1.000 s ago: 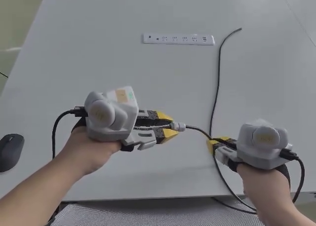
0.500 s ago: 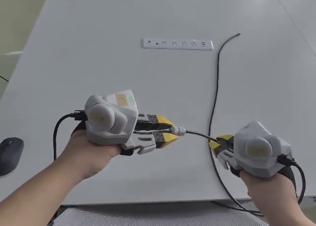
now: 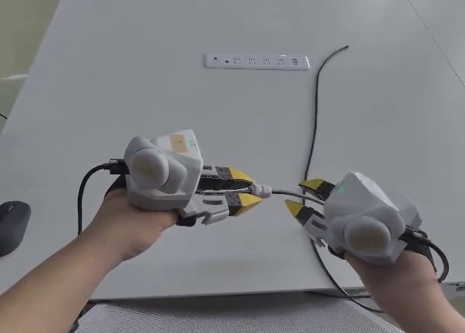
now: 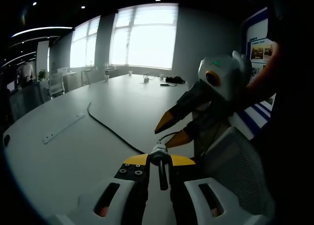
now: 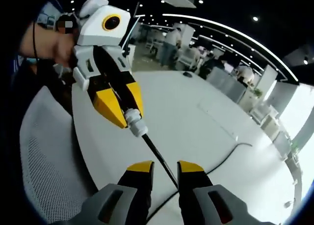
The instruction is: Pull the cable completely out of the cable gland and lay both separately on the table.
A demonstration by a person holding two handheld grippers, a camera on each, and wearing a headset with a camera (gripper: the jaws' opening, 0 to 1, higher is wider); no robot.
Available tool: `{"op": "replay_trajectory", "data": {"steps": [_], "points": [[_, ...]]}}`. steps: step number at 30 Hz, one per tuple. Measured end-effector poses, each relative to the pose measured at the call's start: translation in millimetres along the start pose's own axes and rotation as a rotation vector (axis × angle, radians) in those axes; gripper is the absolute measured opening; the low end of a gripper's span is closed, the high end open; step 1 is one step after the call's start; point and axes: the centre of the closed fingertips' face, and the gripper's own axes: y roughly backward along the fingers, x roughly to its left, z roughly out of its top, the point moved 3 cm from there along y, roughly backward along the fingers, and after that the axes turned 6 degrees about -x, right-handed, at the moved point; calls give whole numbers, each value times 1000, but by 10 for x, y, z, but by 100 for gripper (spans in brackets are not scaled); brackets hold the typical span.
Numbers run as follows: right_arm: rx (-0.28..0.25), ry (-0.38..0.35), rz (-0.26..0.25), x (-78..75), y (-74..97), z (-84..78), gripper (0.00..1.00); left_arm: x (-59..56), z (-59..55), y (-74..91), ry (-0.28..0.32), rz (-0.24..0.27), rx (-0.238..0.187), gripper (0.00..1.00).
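Black cable (image 3: 314, 122): one; it enters the cable gland (image 3: 260, 193), not pulled out, and from there passes between the right jaws and runs far out over the worktop (image 3: 145, 93).
Cable gland: one, pale grey, held in the air over the near edge of the worktop.
Left hand-held gripper (image 3: 251, 190): one; jaws pinched on the gland, which juts out past their yellow tips.
Right hand-held gripper (image 3: 298, 195): one, just beside the gland on its cable side; jaws spread, one on either side of the cable. In the right gripper view (image 5: 165, 167) a gap shows between them.
Power strip (image 3: 256, 61): one, white, flat on the worktop well beyond the gland, near the cable's far end.
Mouse (image 3: 11, 224): one, dark, well apart from the gland on the left hand-held gripper's side.
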Motion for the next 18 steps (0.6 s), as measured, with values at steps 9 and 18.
{"op": "replay_trajectory", "data": {"steps": [9,18], "points": [[-32,100,64,135,-57,148,9,-14,-9,-2,2,1,4,15],[-40,152,92,194,-83,154,1,-33,-11,-11,2,5,5,15]]}}
